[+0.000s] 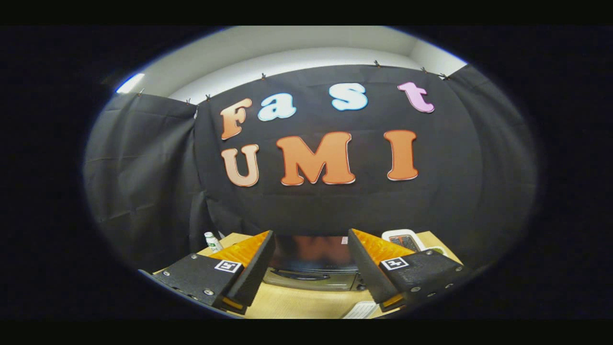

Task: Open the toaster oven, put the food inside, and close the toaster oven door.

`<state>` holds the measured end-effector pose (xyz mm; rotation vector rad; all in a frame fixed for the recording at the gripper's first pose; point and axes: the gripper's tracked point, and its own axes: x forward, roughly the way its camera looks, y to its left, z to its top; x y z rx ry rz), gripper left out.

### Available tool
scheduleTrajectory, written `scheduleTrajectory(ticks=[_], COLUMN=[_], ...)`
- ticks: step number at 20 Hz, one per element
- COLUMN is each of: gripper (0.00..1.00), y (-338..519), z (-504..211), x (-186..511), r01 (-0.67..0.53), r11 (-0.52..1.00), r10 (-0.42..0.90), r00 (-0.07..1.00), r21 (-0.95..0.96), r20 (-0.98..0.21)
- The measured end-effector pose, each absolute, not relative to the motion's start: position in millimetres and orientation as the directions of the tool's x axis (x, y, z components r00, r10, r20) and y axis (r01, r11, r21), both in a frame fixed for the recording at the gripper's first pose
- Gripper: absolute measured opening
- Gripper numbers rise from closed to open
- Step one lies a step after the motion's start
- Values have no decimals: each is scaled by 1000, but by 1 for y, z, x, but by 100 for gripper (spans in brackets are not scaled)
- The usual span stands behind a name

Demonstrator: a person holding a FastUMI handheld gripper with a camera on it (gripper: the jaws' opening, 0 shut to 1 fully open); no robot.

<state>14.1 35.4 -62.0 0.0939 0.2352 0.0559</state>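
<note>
The toaster oven stands on the wooden table, just beyond my fingers and framed by the gap between them. Its dark glass door looks shut, with a handle along the lower front. My gripper hangs above the table in front of the oven, open, with nothing between its fingers. A white plate with something dark and reddish on it, probably the food, lies past the right finger beside the oven.
A small white bottle with a green label stands at the table's back left, beyond the left finger. A white paper lies on the table near the right finger. Black cloth walls close the booth behind and at both sides.
</note>
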Motion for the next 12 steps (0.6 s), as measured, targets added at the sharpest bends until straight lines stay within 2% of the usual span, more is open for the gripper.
scheduleTrajectory(ticks=[12], gripper=[92], y=[14], z=[-19], x=[0], r01=[-27], r11=[998], r10=[33], r00=[991], r21=[52], r20=[-132])
